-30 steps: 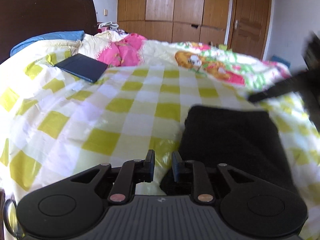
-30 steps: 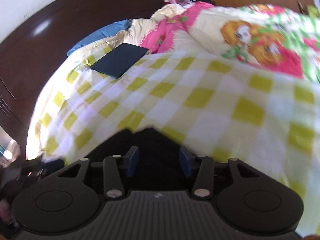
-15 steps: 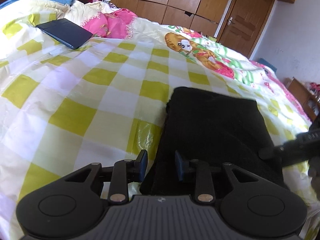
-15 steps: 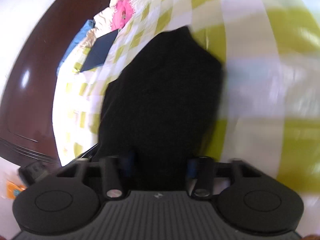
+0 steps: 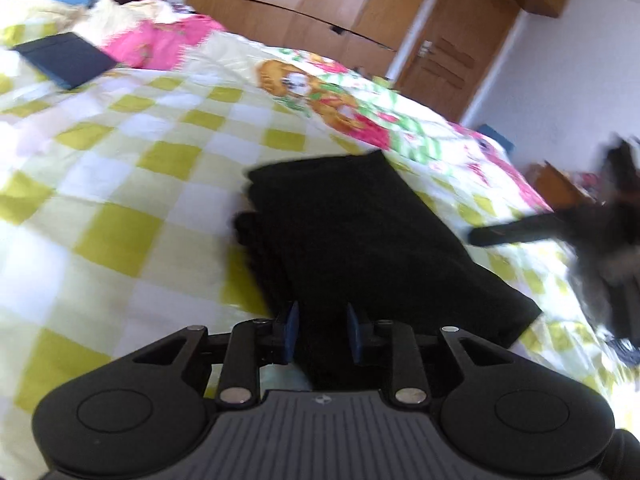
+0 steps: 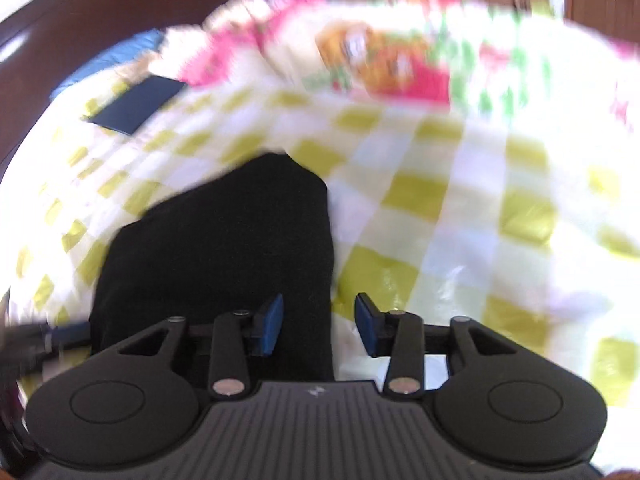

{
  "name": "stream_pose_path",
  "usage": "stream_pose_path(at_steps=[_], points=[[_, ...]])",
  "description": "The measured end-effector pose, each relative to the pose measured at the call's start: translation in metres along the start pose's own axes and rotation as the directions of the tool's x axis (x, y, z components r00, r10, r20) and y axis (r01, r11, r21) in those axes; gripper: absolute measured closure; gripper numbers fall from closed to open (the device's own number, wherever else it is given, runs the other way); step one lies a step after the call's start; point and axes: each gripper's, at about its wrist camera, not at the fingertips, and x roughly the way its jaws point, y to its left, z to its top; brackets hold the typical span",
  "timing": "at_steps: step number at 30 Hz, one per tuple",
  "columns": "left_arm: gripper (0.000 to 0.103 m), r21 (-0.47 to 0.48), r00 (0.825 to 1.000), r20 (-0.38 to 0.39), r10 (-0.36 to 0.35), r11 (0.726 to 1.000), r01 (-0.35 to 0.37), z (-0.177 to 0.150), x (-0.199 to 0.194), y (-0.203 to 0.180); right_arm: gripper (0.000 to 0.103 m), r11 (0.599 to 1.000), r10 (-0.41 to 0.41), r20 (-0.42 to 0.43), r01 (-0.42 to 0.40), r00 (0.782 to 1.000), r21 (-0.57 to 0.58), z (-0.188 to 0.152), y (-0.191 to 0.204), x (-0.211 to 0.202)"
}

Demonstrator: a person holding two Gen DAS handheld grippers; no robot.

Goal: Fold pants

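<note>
the left gripper [image 5: 321, 330] hangs low over the near end of the black pants [image 5: 360, 240], its jaws just now narrowing a little, part way apart with dark cloth showing between the blue pads; whether they press it, i cannot tell. the right gripper [image 6: 319, 324] has jaws that have just been widening, standing apart over the pants' right edge, gripping nothing. the pants [image 6: 224, 248] lie folded in a thick stack on the yellow checked quilt [image 5: 120, 184]. beyond the pants, a dark blue flat case [image 5: 64, 58] rests on the quilt, and behind it stands a wooden wardrobe [image 5: 304, 4].
</note>
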Motion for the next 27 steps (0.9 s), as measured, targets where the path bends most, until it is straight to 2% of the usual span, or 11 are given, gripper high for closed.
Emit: stream_pose_path(at_steps=[2,5,10,13,15,17,18,19,22,24,27], points=[[0.064,0.026,0.996,0.006,0.094,0.995,-0.094,0.007,-0.007,0.003,0.061,0.989,0.060,0.053,-0.052,0.997,-0.140,-0.021,0.030,-0.016],[0.064,-0.042,0.998,0.007,0.060,0.997,-0.060,0.022,-0.009,0.011,0.060,0.926,0.179,0.077,-0.141,0.981,-0.350,-0.048,0.070,-0.022],[0.059,-0.030,0.995,-0.029,0.091,0.995,-0.092,0.042,0.018,0.008,0.051,0.806,0.178,0.076,-0.101,0.981,-0.583,-0.067,0.107,-0.011],[0.054,-0.039,0.994,-0.066,0.089,0.995,-0.092,0.049,0.041,0.010,0.051,0.772,0.142,0.081,-0.059,0.987,-0.633,-0.065,0.119,0.002],[0.050,-0.059,0.995,-0.067,0.078,0.995,-0.082,0.052,0.048,0.015,0.054,0.783,0.099,0.070,-0.034,0.993,-0.621,-0.060,0.121,0.016],[0.047,-0.080,0.995,-0.065,0.075,0.994,-0.080,0.055,0.051,0.020,0.072,0.821,0.082,0.040,-0.045,0.996,-0.569,-0.052,0.121,0.023],[0.050,-0.085,0.995,-0.067,0.069,0.994,-0.075,0.057,0.052,0.021,0.086,0.854,0.080,0.030,-0.053,0.996,-0.517,-0.045,0.118,0.020],[0.063,-0.070,0.996,-0.058,0.067,0.995,-0.071,0.059,0.051,0.020,0.092,0.885,0.092,0.028,-0.069,0.995,-0.460,-0.038,0.114,0.016],[0.077,0.018,0.996,-0.025,0.085,0.996,-0.084,0.070,0.044,0.007,0.094,0.931,0.099,0.101,-0.057,0.990,-0.360,-0.023,0.110,-0.006],[0.077,0.057,0.995,0.010,0.097,0.994,-0.098,0.075,0.040,0.000,0.094,0.948,0.099,0.144,-0.049,0.985,-0.316,-0.024,0.114,-0.012],[0.076,0.068,0.989,0.020,0.149,0.986,-0.150,0.073,0.049,0.000,0.088,0.933,0.089,0.024,-0.075,0.996,-0.351,-0.042,0.130,0.024]])
